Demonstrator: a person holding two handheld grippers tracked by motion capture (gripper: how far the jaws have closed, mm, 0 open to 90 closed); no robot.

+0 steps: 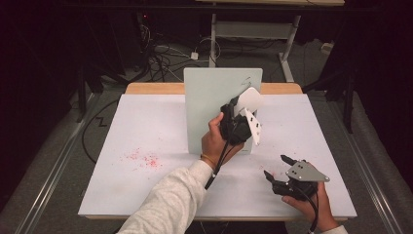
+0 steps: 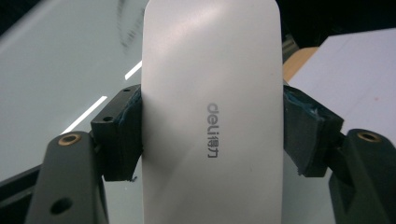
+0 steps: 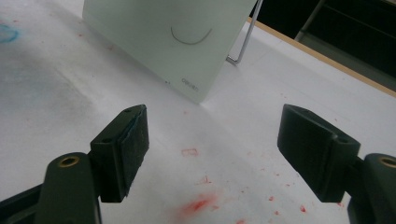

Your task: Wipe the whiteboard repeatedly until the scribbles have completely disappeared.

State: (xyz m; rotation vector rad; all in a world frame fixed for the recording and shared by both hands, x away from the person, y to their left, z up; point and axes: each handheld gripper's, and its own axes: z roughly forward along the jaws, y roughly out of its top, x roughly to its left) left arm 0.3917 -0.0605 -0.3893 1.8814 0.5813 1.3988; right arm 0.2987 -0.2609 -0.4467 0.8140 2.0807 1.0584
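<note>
I hold the white eraser in my left gripper, its jaws pinching it by the two long edges so the broad printed face looks back at me and the felt side, which I cannot see, presumably faces the upright whiteboard. That grip keeps the eraser flat to the board, which I judge is what a wipe needs. In the left gripper view the eraser runs straight up between the jaws, well past their tips, with the dark pen mark on the board just up and to its left. In the high view the eraser sits at the board's upper right corner, against or just in front of the surface; I cannot tell whether it touches.

My right gripper rests low over the counter, jaws spread wide on nothing, kept out of the way. Its view shows a curved stroke on the board.
</note>
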